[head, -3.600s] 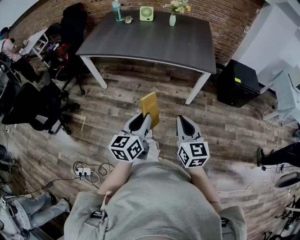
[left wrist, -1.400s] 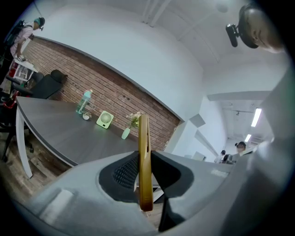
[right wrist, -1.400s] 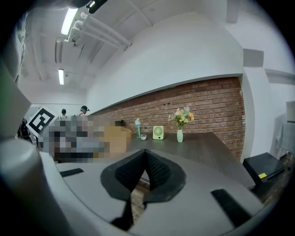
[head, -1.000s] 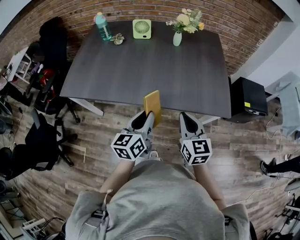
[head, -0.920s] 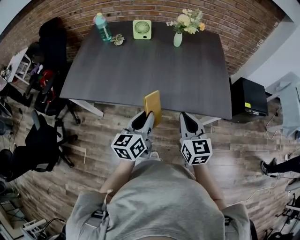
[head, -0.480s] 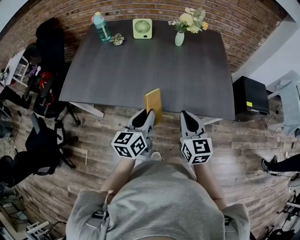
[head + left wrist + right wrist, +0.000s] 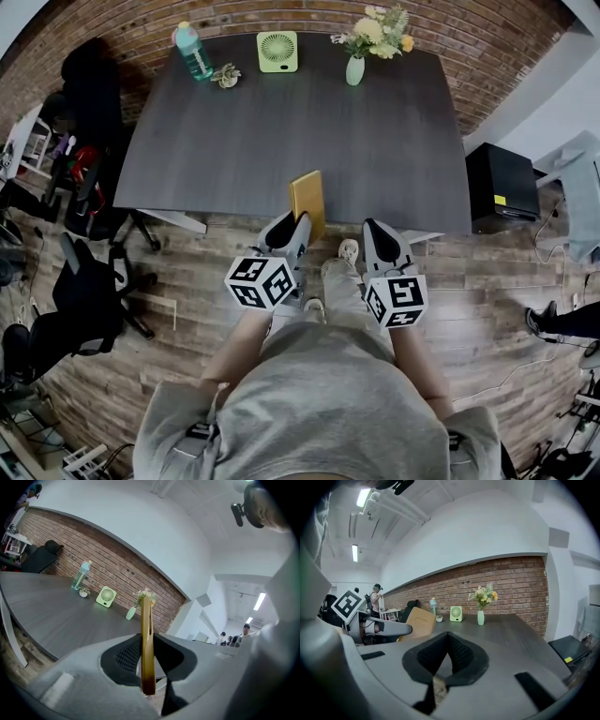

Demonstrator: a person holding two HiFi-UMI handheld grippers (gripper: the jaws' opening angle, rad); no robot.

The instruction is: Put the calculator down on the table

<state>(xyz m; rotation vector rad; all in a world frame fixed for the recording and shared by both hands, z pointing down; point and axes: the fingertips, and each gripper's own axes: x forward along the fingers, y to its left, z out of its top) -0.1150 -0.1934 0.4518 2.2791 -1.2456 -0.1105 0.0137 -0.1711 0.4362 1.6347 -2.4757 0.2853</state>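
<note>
The calculator (image 7: 307, 201) is a flat yellow slab, held upright on edge over the near edge of the dark table (image 7: 281, 131). My left gripper (image 7: 296, 225) is shut on its lower end; in the left gripper view the calculator (image 7: 147, 644) stands thin and vertical between the black pads. My right gripper (image 7: 373, 232) is beside it to the right, jaws together with nothing in them. The right gripper view shows the calculator (image 7: 416, 623) and the left gripper (image 7: 401, 630) off to its left, and its own pads meeting at the tips (image 7: 448, 641).
At the table's far edge stand a water bottle (image 7: 190, 49), a small plant (image 7: 224, 77), a green fan (image 7: 277, 50) and a vase of flowers (image 7: 356, 58). Black office chairs (image 7: 89, 281) sit to the left, a black box (image 7: 500, 187) to the right. Wood floor lies below.
I have walked up to the table: it has come nearer and the calculator now reaches over its front edge. Both grippers keep their pose; a foot now shows between them.
</note>
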